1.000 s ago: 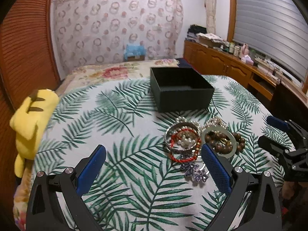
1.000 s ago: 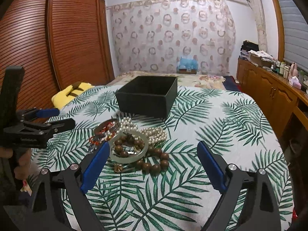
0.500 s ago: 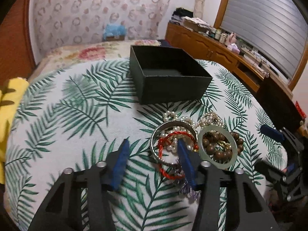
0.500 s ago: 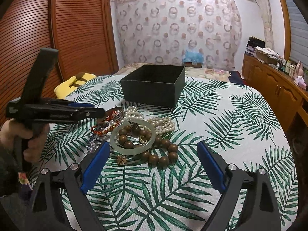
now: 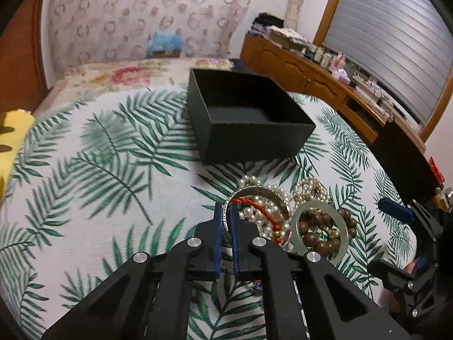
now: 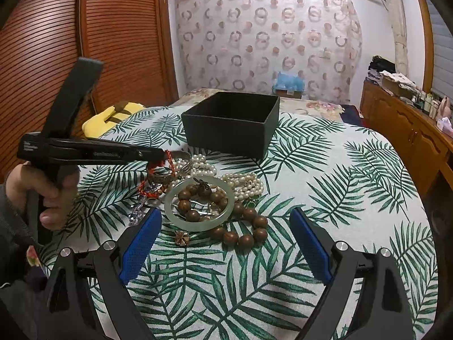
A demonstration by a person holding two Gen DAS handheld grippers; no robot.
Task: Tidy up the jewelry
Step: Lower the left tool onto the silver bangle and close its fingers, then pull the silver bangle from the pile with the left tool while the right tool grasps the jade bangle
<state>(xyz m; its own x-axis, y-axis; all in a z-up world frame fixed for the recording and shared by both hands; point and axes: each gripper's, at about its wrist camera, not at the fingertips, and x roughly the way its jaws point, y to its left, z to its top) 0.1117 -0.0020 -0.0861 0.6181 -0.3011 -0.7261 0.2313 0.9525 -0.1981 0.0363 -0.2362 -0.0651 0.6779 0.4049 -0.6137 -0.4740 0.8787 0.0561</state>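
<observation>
Bangle (image 5: 256,195) near rim hidden behind your left claw (image 5: 225,212), which just closed on it, in the jewelry pile (image 6: 209,195) before the box (image 5: 249,119). Right claw (image 6: 226,243) wide open, empty.

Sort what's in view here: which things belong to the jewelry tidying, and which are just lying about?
Part of the job:
- black box, open and empty
- silver bangle, pinched in the left gripper
- red cord bracelet
- pearl strands
- pale green bangle
- wooden bead bracelet
- right gripper, open, holding nothing

Just lying about:
- yellow plush toy
- blue bag
- clutter on the wooden cabinet
</observation>
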